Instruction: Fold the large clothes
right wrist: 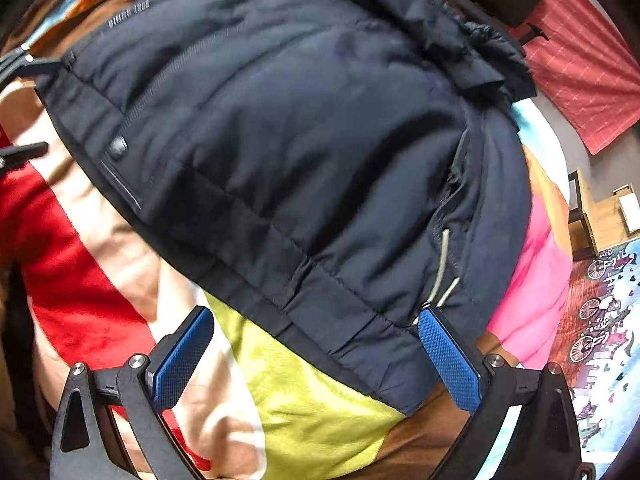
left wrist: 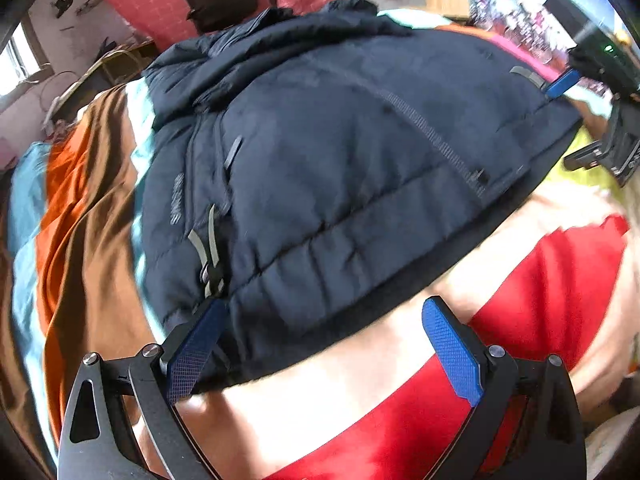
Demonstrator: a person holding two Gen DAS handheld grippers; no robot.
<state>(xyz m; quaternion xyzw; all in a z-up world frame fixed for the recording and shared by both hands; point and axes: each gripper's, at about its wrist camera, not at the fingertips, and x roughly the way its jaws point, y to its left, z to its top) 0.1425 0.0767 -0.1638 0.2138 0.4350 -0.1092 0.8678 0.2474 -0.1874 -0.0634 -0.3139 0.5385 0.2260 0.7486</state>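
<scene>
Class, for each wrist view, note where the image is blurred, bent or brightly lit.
Left wrist view: jacket motion-smeared, bedspread streaked, window glare upper left, edges bowed and dark. Right wrist view: jacket softly blurred, gripper fingers sharp, fisheye curves the room.

left claw (left wrist: 324,344) agape, right claw (right wrist: 316,354) agape

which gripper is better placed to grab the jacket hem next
Left, marginally. The left gripper stands open with the navy puffer jacket hem already between its pads. The right gripper is open too, but mostly over the bedspread.
</scene>
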